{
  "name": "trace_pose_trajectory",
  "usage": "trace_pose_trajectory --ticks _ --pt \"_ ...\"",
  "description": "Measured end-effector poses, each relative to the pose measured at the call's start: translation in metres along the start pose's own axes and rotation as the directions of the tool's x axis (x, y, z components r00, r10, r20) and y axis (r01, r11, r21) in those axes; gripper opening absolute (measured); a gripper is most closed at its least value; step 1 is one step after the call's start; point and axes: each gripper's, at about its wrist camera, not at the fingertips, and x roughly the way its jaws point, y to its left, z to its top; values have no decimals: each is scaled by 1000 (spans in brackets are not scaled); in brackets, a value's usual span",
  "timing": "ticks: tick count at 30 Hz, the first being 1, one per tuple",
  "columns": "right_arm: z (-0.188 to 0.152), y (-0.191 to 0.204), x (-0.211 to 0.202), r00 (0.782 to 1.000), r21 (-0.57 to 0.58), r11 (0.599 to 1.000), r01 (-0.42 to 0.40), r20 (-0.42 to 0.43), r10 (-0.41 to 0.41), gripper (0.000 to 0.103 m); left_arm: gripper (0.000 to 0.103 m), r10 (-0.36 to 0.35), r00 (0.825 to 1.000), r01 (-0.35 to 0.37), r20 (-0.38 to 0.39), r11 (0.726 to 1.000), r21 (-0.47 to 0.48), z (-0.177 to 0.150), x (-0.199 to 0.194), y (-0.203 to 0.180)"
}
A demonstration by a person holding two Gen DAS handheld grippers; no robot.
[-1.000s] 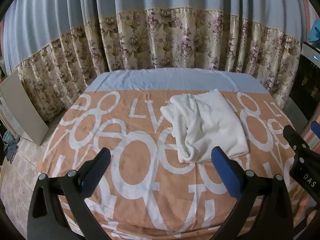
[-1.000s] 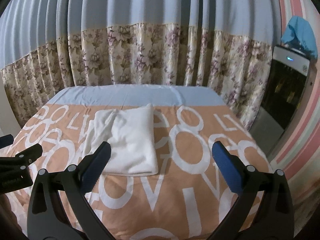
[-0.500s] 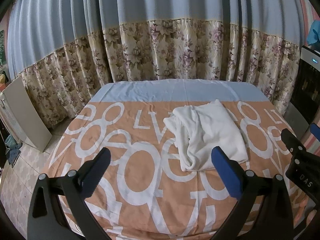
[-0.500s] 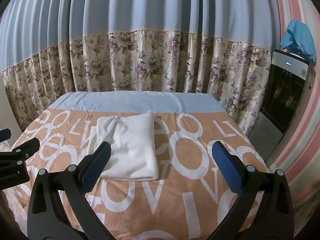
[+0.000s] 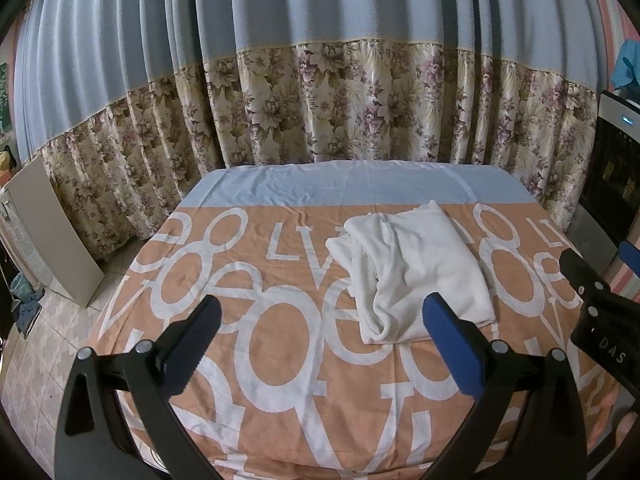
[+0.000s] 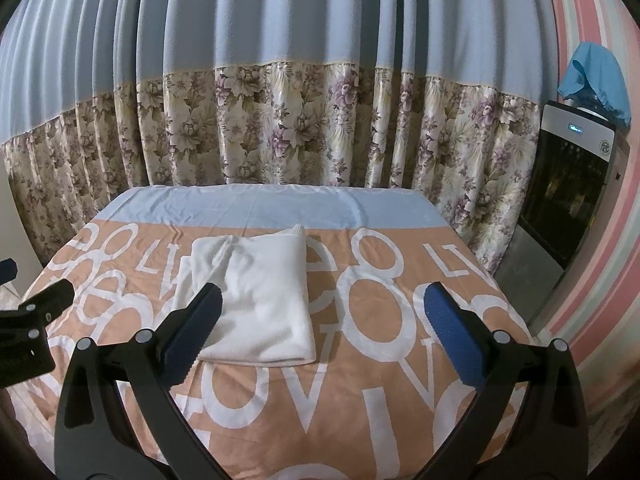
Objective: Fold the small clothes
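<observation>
A white garment lies folded into a rough rectangle on the orange lettered bedspread, with a looser bunched edge on its left side. In the right wrist view the same garment sits left of centre. My left gripper hovers open above the near part of the bed, its right finger in front of the garment's near edge. My right gripper is also open and empty, its left finger overlapping the garment's near left corner. Each gripper shows at the edge of the other's view.
A blue and floral curtain hangs behind the bed. A dark appliance with a blue cloth on top stands at the right. A pale board leans by the tiled floor at the left.
Both grippers have pulled back and up from the bed, so the garment looks smaller and farther. The garment has not moved and both grippers stay open.
</observation>
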Motion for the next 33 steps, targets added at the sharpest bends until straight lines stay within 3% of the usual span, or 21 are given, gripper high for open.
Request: trace_pose_trajectory --ticks 20,33 --pt "-1 11 1 1000 0 1000 -4 -21 4 100 101 2 1000 -3 14 999 34 -2 -1 -7" --pt "-5 13 3 1000 1 1000 -10 -26 10 100 101 -4 999 4 -35 1000 -9 -2 7 2"
